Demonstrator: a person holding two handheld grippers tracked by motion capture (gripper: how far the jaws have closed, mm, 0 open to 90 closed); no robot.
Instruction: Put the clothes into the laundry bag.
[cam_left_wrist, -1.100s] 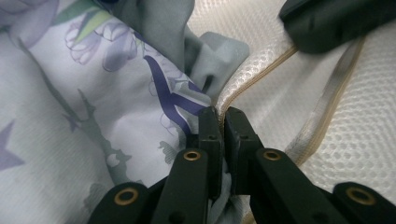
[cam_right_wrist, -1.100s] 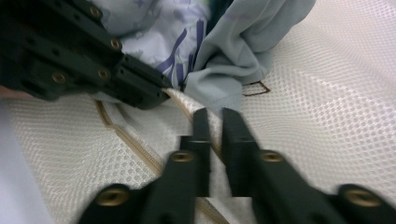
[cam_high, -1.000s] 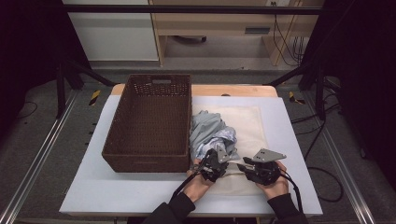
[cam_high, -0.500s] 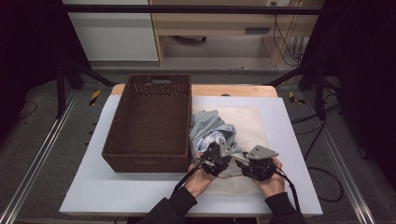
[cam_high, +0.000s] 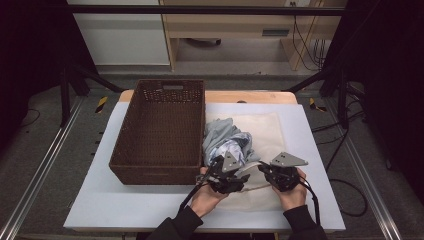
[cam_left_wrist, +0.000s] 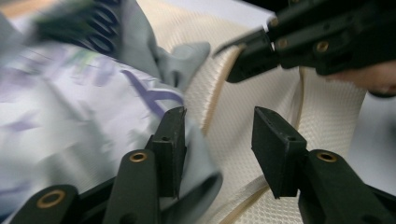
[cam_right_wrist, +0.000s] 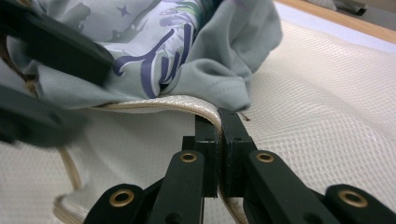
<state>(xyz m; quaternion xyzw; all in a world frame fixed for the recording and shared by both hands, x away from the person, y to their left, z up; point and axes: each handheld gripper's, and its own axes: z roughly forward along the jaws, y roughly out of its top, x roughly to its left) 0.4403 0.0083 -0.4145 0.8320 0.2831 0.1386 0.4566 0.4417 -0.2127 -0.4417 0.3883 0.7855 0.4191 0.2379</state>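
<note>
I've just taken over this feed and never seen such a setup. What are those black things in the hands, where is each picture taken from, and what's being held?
A person holds a black two-fingered tool in each hand. The high view looks down on the white table; the other two pictures come from cameras riding on each tool.

On the table are an empty brown wicker basket, a cream mesh bag and a crumpled grey printed garment lying on it.

The right gripper is shut on the mesh bag's corded edge. The left gripper has just been opening; its fingers stand apart beside the garment, gripping nothing.

Brown wicker basket (cam_high: 160, 130) on table (cam_high: 100, 200)
</note>
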